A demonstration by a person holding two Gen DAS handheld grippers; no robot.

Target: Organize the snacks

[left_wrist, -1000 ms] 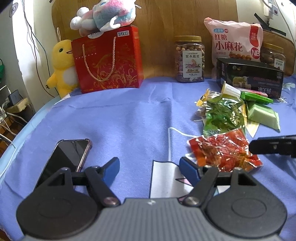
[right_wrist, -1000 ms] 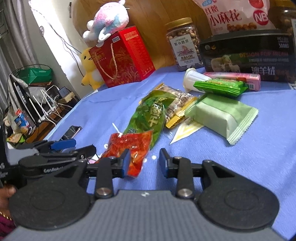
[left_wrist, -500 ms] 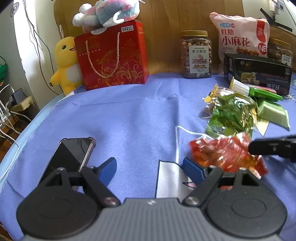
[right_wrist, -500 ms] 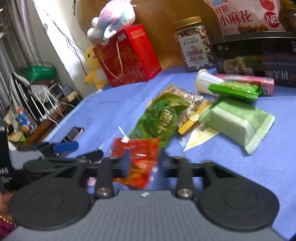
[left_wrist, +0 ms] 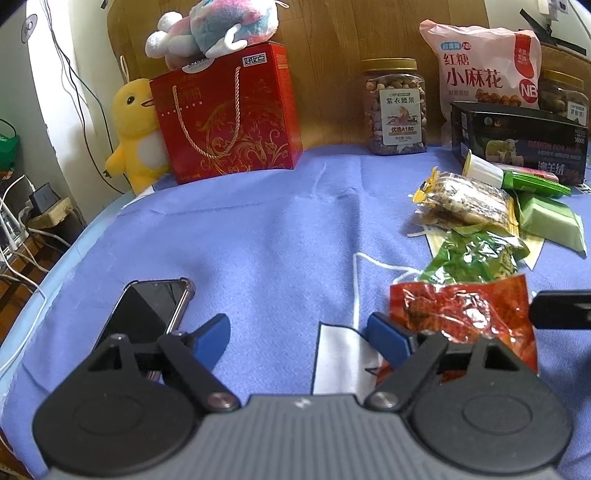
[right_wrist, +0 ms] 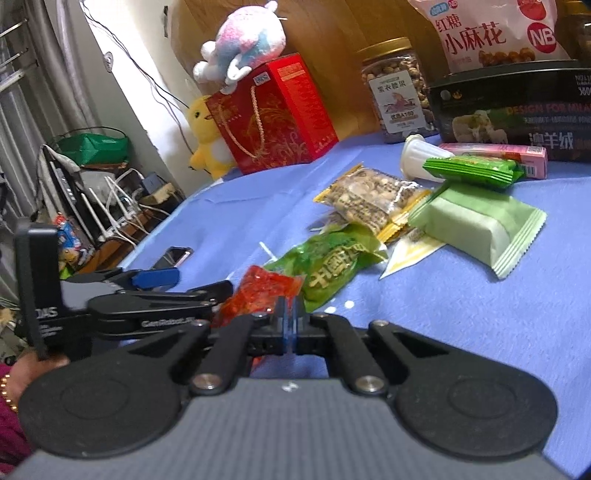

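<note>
Red packet (left_wrist: 461,314) is up off the tabletop (left_wrist: 280,236) now, right gripper (right_wrist: 289,325) fingers seemingly pinching its edge; left gripper (left_wrist: 299,334) waits spread wide.

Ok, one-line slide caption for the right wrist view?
Right gripper shut on a crinkly red snack packet, lifted beside the glossy green snack bag on the blue tablecloth.

A phone (left_wrist: 147,317) lies on the tablecloth (left_wrist: 277,229) at front left, with a heap of snack packets (left_wrist: 476,218) well apart at right. Along the back stand a gift box (left_wrist: 225,114) at left with a plush toy (left_wrist: 214,26) on top, a nut jar (left_wrist: 395,107) to its right, then a snack bag (left_wrist: 484,62) behind a carton (left_wrist: 517,140)
</note>
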